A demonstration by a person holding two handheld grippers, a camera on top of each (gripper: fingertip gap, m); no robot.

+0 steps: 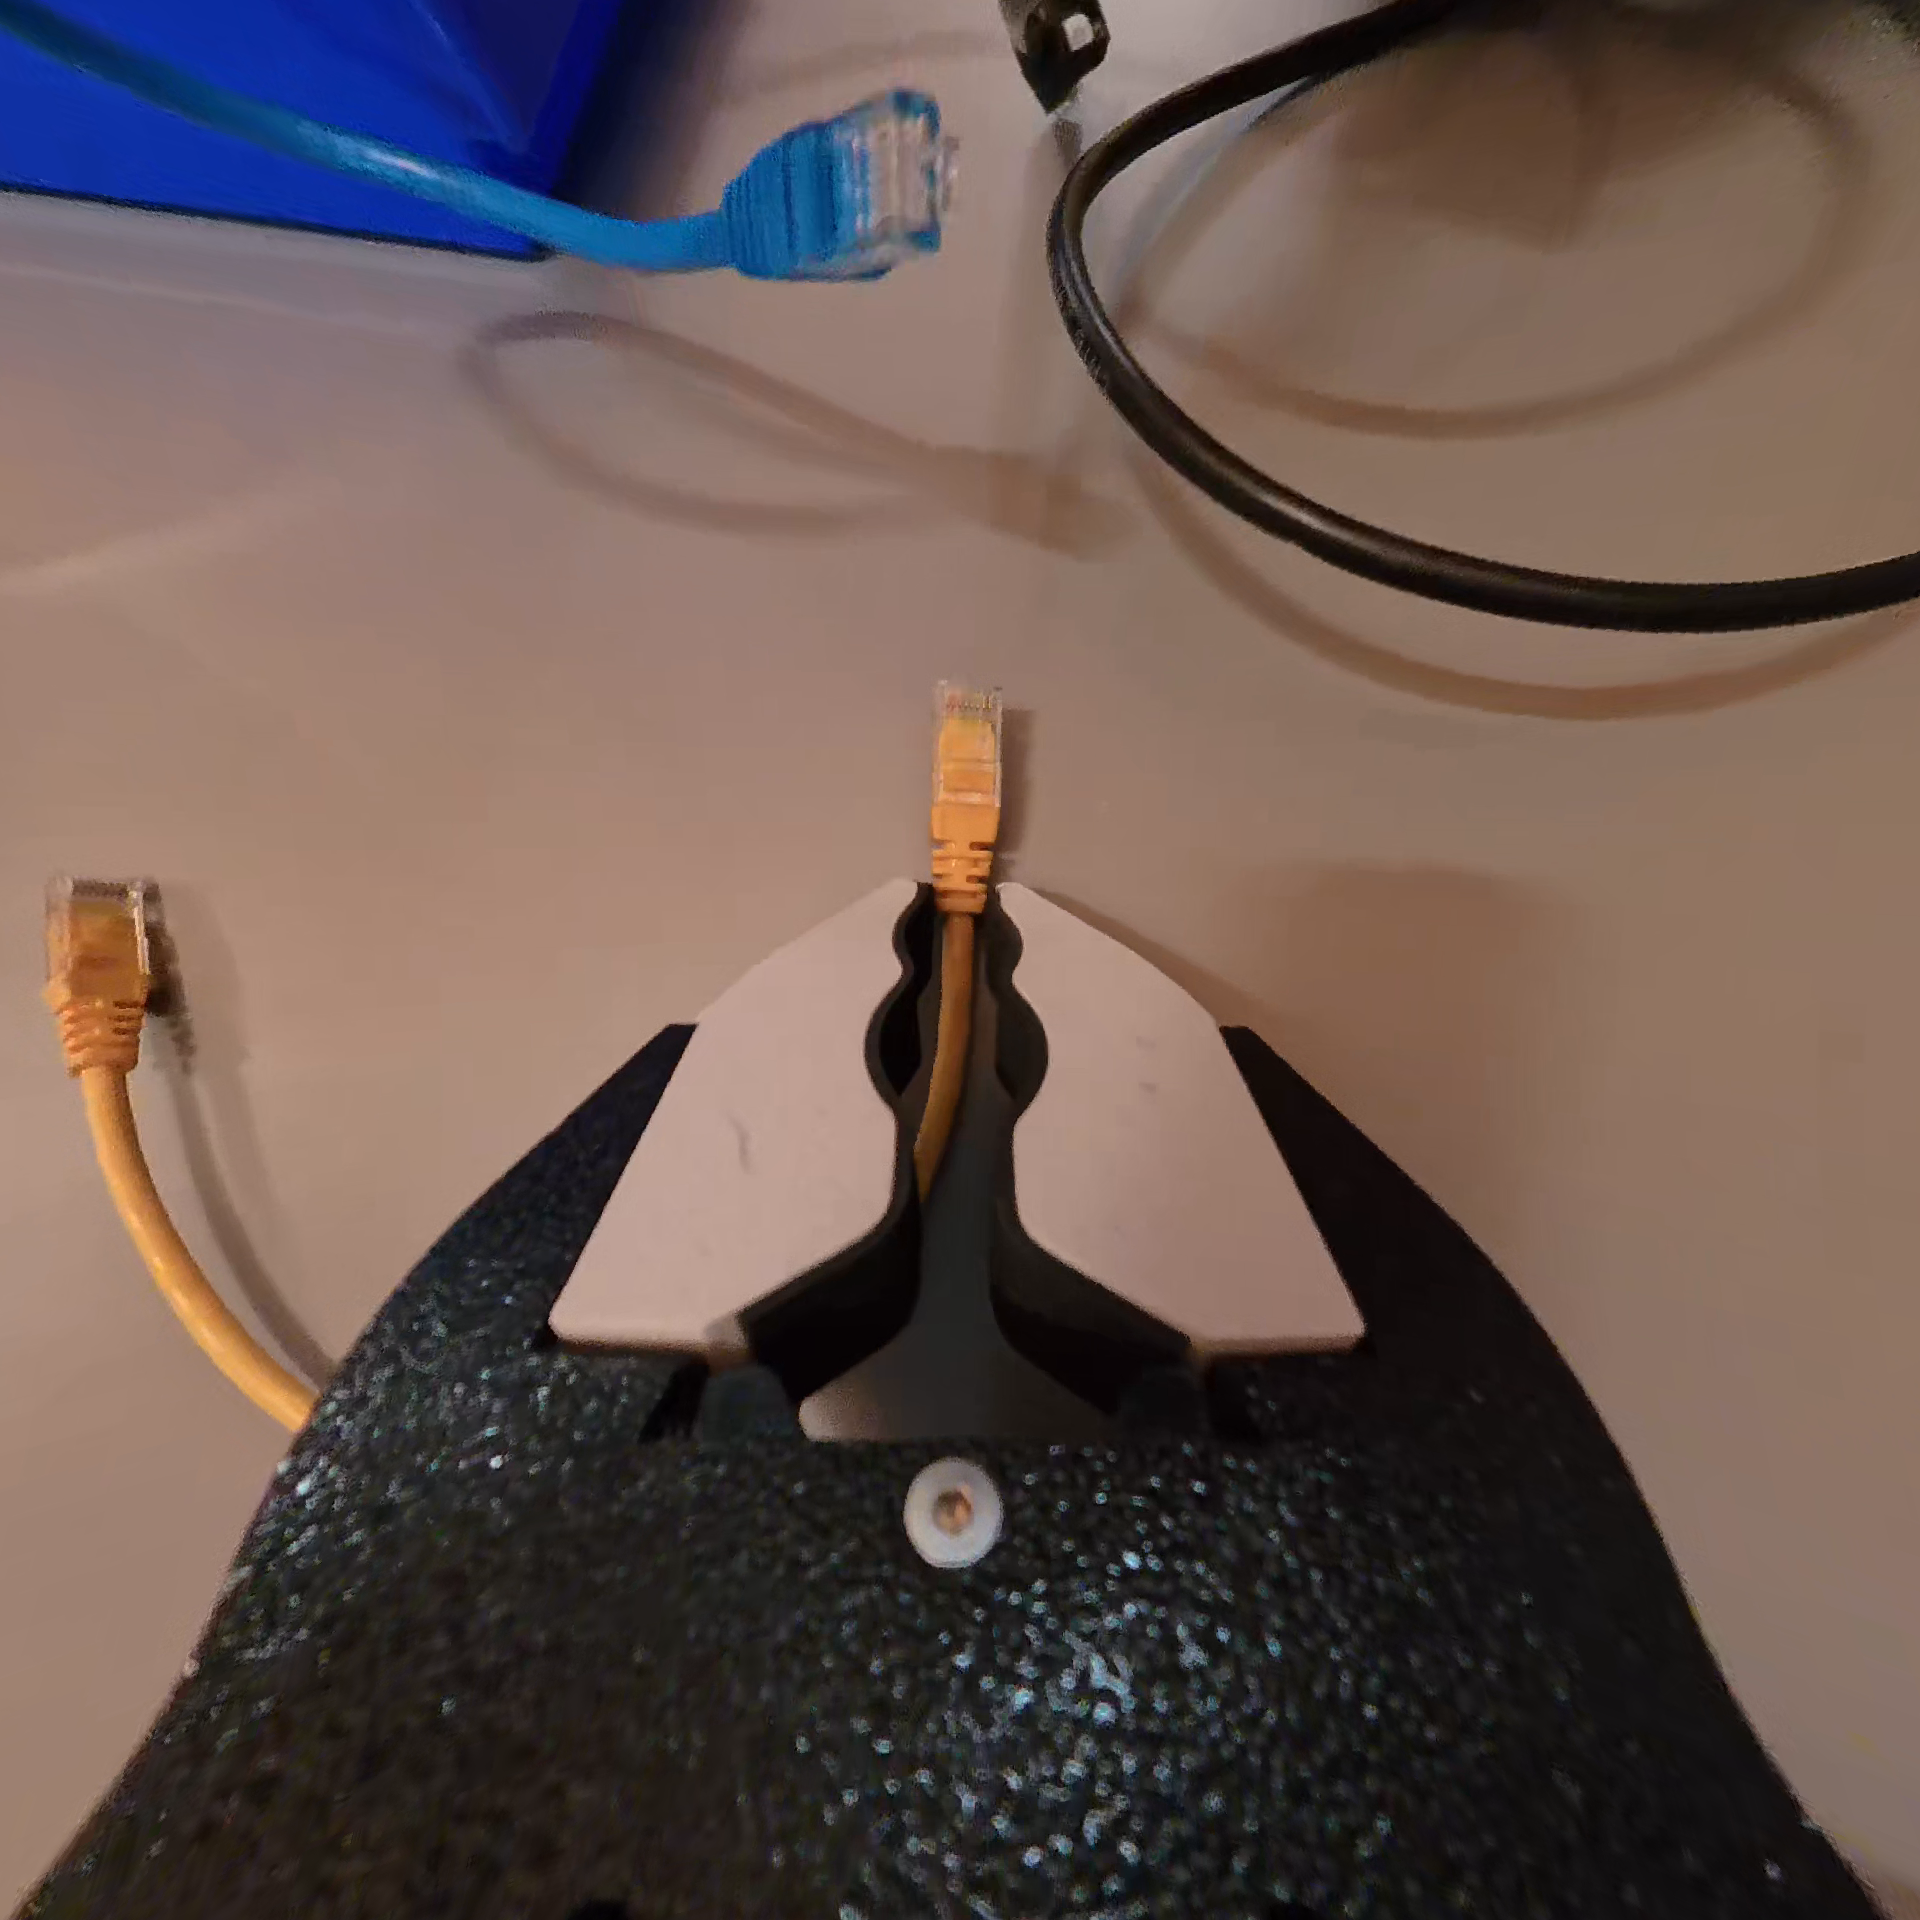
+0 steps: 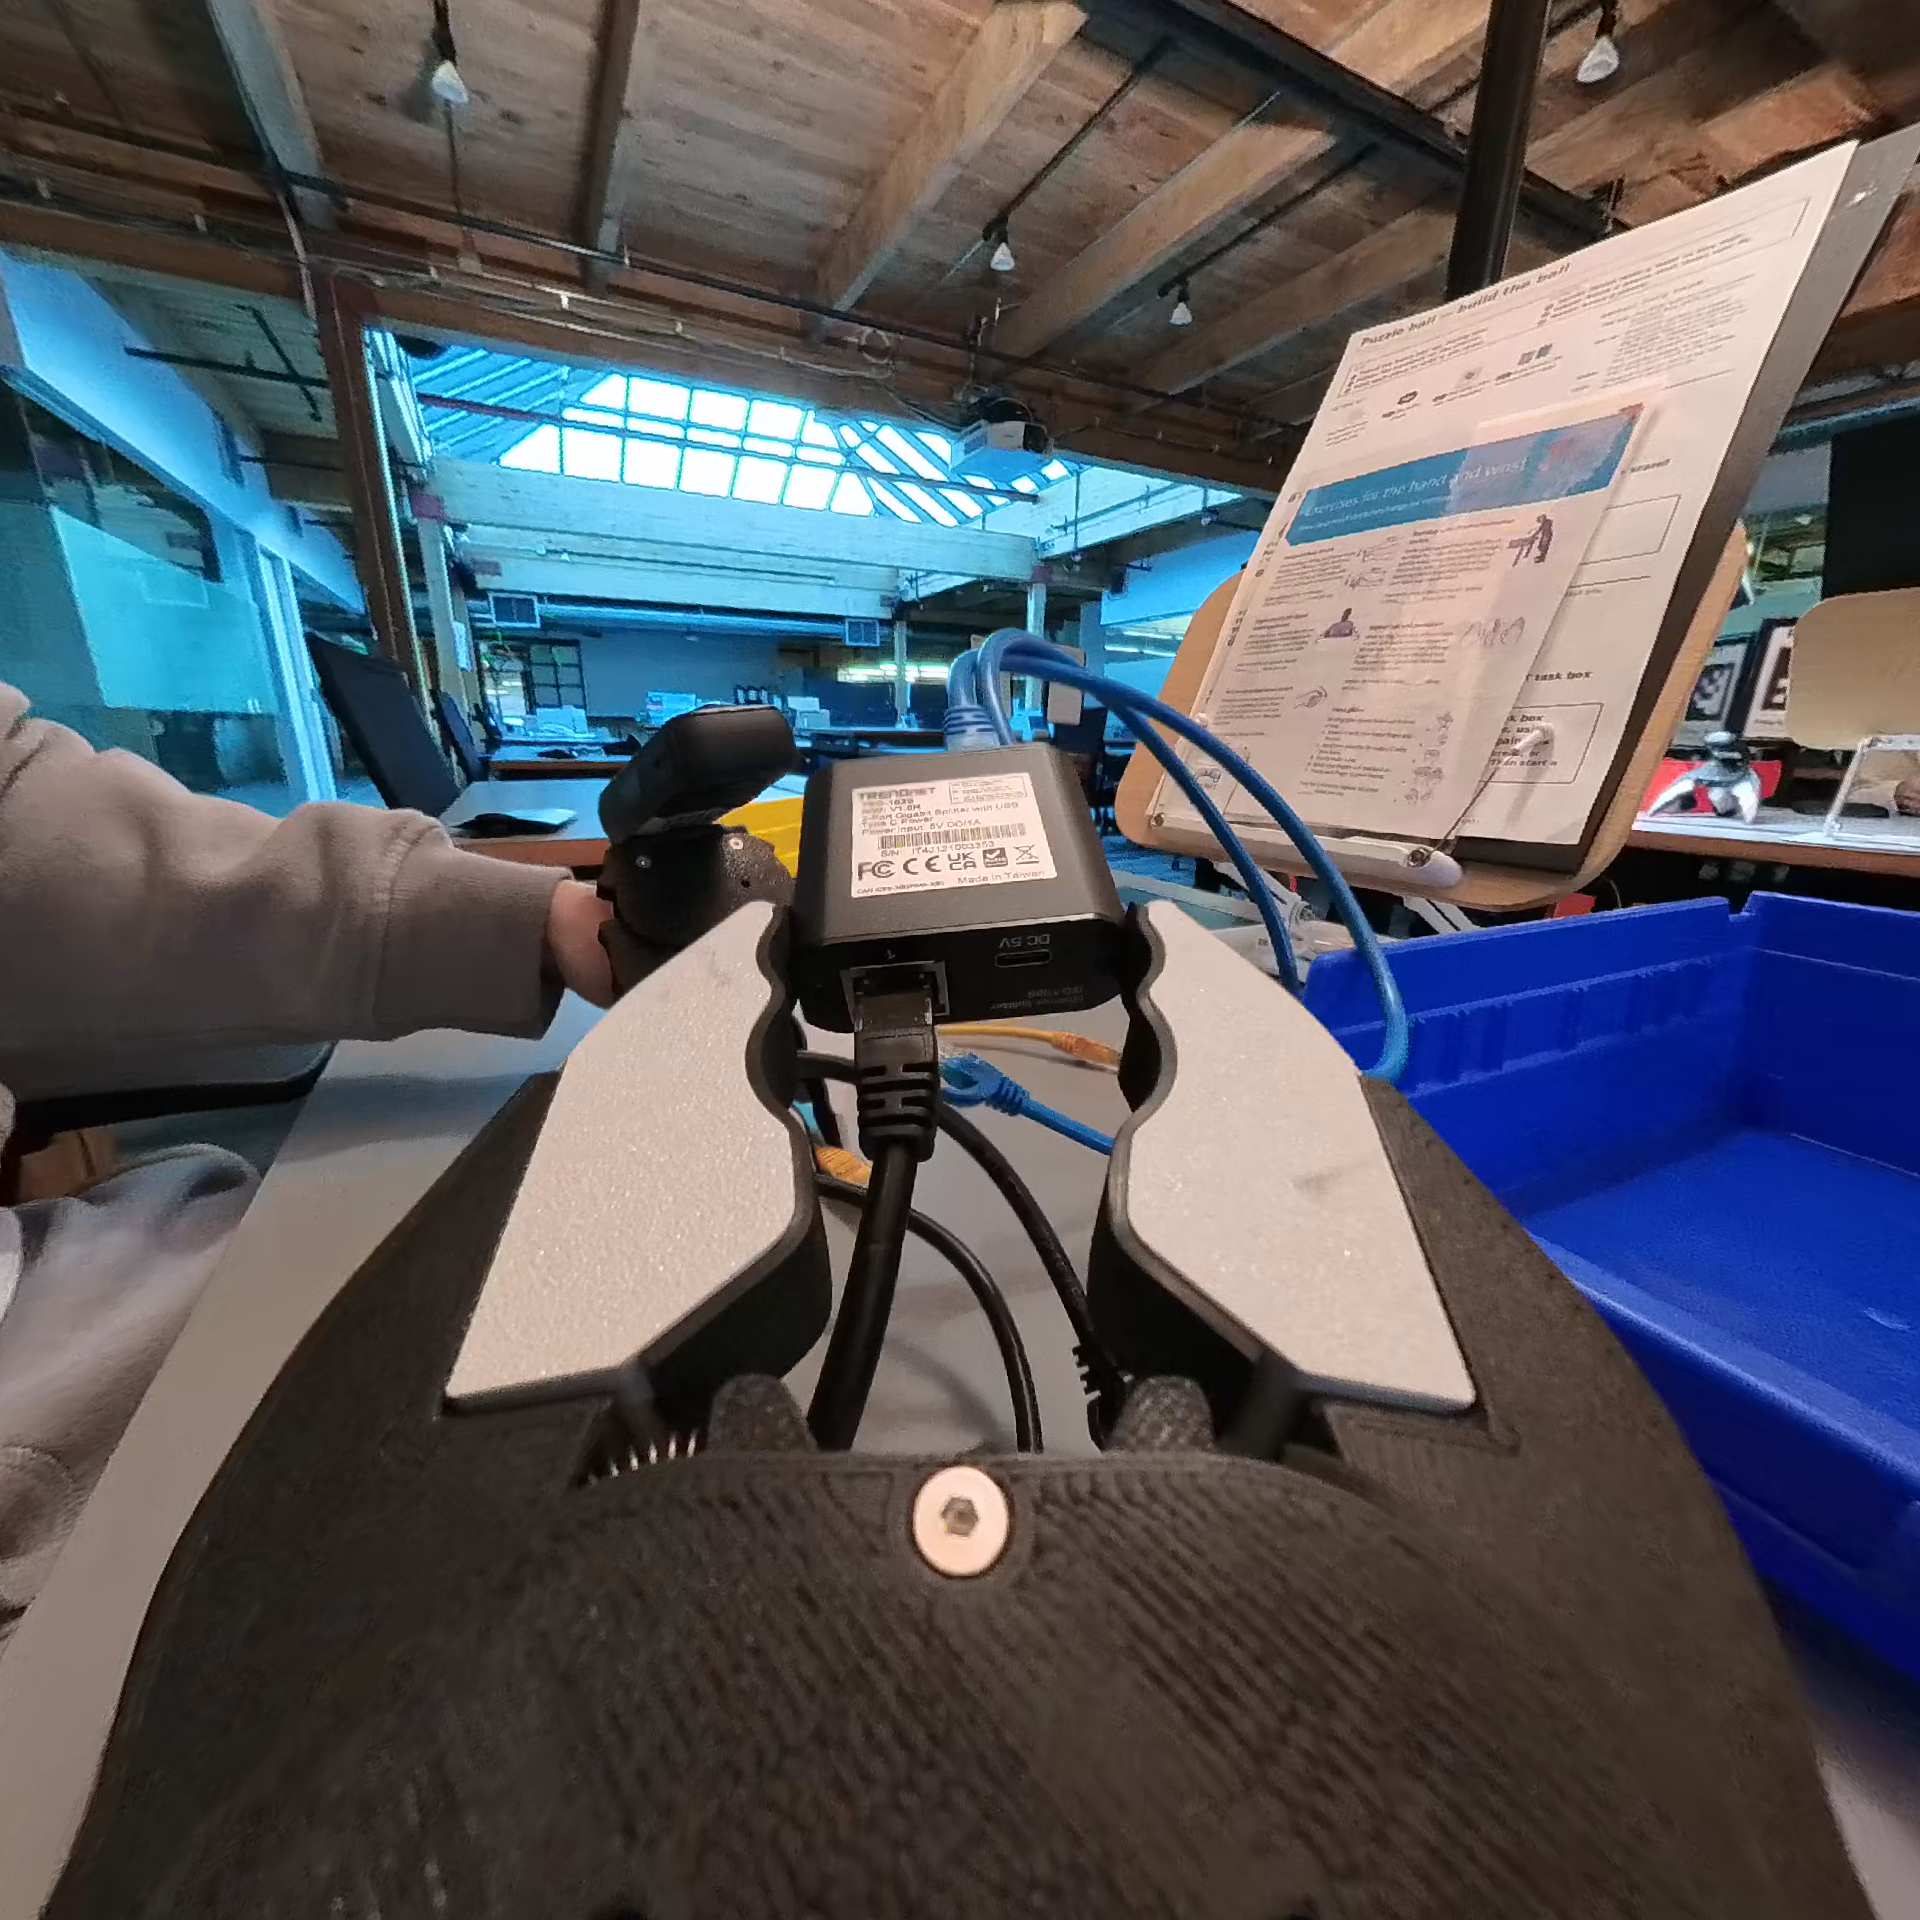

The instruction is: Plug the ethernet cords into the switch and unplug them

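Note:
In the left wrist view my left gripper point(image 1: 961, 894) is shut on a yellow ethernet cord point(image 1: 948, 1039), just behind its plug point(image 1: 966, 769), which points forward over the table. The cord's other yellow plug point(image 1: 99, 971) lies at the left. A loose blue ethernet plug point(image 1: 847, 187) hangs at the top. In the right wrist view my right gripper point(image 2: 961, 935) is shut on the black switch point(image 2: 951, 862) and holds it above the table. A black cord point(image 2: 888, 1081) is plugged into its near port. A blue cord point(image 2: 1195, 748) is plugged into its far side.
A blue bin point(image 2: 1621, 1122) stands at the right, also showing in the left wrist view point(image 1: 260, 94). A black cable point(image 1: 1195, 436) loops over the table. A document stand point(image 2: 1475, 623) rises behind the bin. A person's sleeve point(image 2: 239, 914) holds the left gripper's handle point(image 2: 686, 831). Some 20 cm of space lies between my two pairs of fingers.

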